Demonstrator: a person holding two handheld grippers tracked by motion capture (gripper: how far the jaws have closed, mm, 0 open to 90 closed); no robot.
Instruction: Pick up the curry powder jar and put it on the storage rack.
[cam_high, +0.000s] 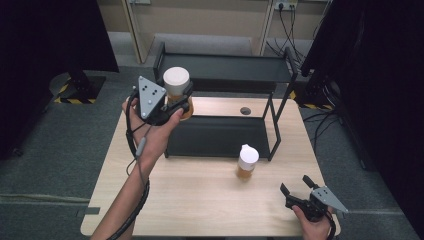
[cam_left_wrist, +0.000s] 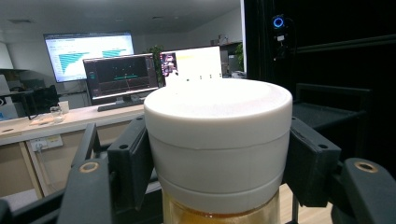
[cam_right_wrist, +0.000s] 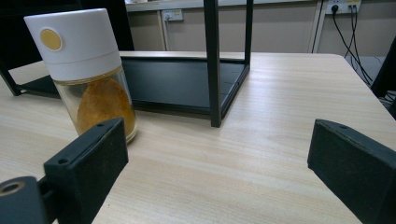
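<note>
White plastic caps and clear bodies holding an amber-orange filling are common to both jars in this scene. Positions below are given relative to the black metal rack (cam_high: 220, 135), a two-level frame of thin square posts and flat matte trays standing at the back of the pale wood-grain worktop (cam_high: 200, 200).

Left of the rack: the left tool (cam_high: 175, 102) is clamped on the lifted jar (cam_high: 176, 87), its dark pads pressing both sides of the wide, smooth, cylindrical cap (cam_left_wrist: 217, 140). The jar is held in the air at the rack's left end, level with the upper tray, touching neither tray as far as can be seen. Judged status: pick-up complete, placement on the rack not yet done.

In front of the rack: the second jar (cam_high: 247, 162) stands upright on the worktop, just beside the lower tray's front edge and apart from it. Its tall cap carries a round yellow spot (cam_right_wrist: 50, 39); the clear wall shows a clumped, powdery filling. It is untouched, so its transfer appears to remain.

Right and well in front of the rack: the right tool (cam_high: 299, 186) rests low near the worktop's front right corner, jaws spread wide and empty, with the second jar standing farther off to the left of its line.
</note>
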